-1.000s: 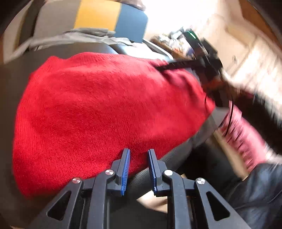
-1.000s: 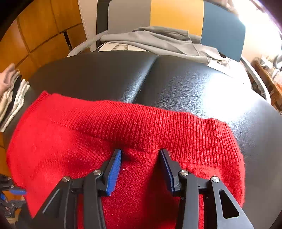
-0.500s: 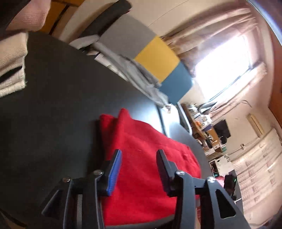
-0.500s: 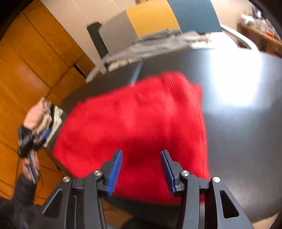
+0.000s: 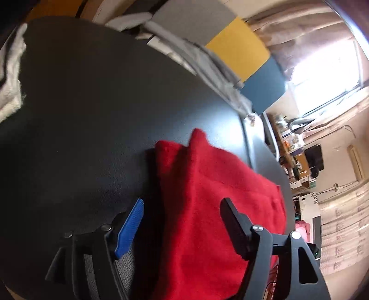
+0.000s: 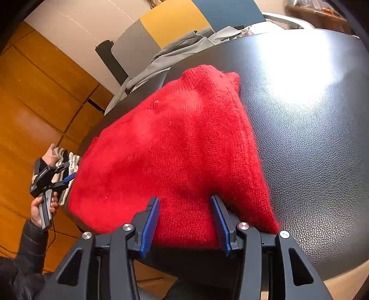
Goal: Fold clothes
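Observation:
A red knit sweater (image 6: 180, 147) lies folded on the black leather table (image 6: 318, 138). In the left wrist view the sweater (image 5: 219, 207) fills the lower middle, with a peaked corner at its far end. My left gripper (image 5: 182, 221) is open and empty, its jaws spread over the sweater's left edge. My right gripper (image 6: 185, 221) is open and empty, its jaws straddling the sweater's near edge. The left gripper also shows in the right wrist view (image 6: 62, 173), held in a hand beside the table's left edge.
A grey garment (image 6: 175, 50) lies at the table's far edge before a grey, yellow and blue panel (image 6: 175, 20). Folded white cloths (image 5: 11, 76) are stacked at the table's left. Wooden wall panels (image 6: 34, 103) stand on the left.
The left gripper opened wider and swung off the sweater's near edge to its left side. The right gripper pulled back from the ribbed hem to the sweater's near edge, staying open.

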